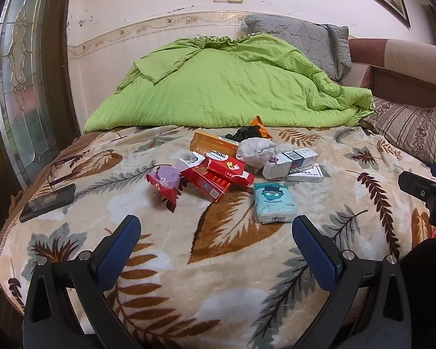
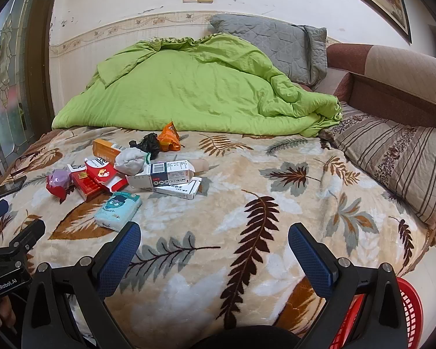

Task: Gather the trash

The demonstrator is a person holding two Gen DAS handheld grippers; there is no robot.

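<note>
Left gripper [image 1: 216,234] is held released, nothing between its blue pads, low over the leaf-print blanket [image 1: 218,276] on the bed. Trash pile is seen just ahead: teal tissue pack [image 1: 273,202] nearest, ahead-right; red cartons [image 1: 218,179] ahead-left; white boxes [image 1: 293,164] further right. Right gripper [image 2: 214,241] is also held released & empty; pile lies ahead-left of it. Red basket [image 2: 407,314] is seen below-right, beside the bed.

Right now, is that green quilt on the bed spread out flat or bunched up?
Bunched up. The green quilt lies in a rumpled heap against the wall, with creases and a rolled end beside the striped pillow.
</note>
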